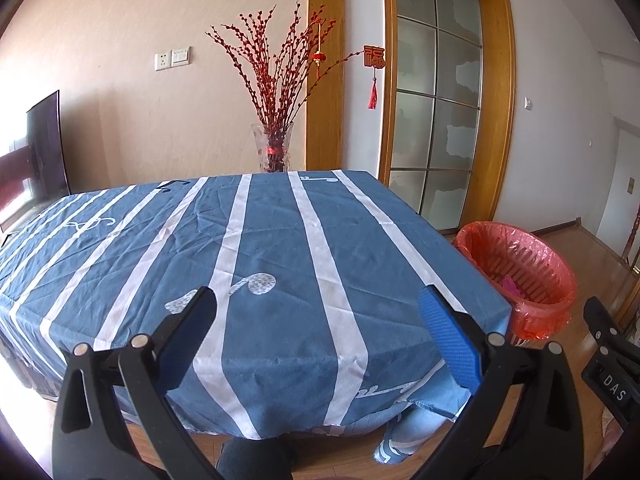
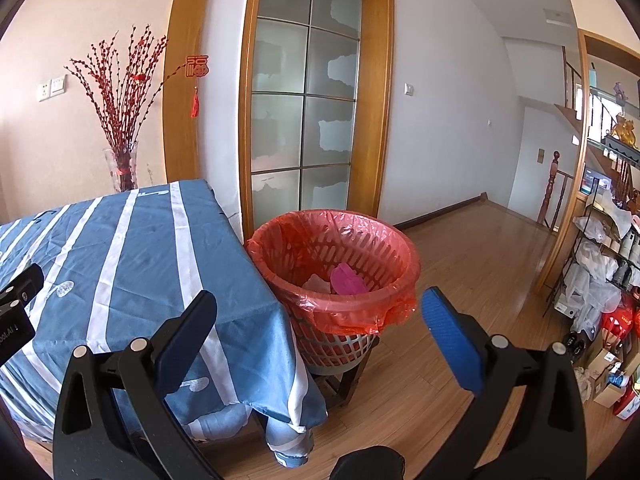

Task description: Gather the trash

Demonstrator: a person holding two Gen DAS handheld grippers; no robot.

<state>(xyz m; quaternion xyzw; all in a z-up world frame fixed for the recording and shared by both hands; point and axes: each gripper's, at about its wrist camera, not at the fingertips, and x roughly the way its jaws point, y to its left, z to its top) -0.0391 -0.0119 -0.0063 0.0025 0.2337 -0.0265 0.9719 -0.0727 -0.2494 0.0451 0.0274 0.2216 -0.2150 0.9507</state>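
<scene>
My table [image 1: 280, 240], draped in a blue cloth with white stripes, fills the left view. Just beside its right edge stands the laundry-style bin [image 2: 340, 344] lined with a red bag [image 2: 332, 240], a pink scrap [image 2: 346, 280] inside. My left claw [image 1: 318, 316] and right claw [image 2: 320, 316] both gape wide, holding nothing.

I see the table [image 1: 256, 240] draped in a blue tablecloth [image 1: 280, 340] with white stripes and music notes. At its three o'clock, the red-lined bin [image 2: 336, 264] sits on a wooden stand [image 2: 340, 384] on the wood floor [image 2: 460, 260].
</scene>
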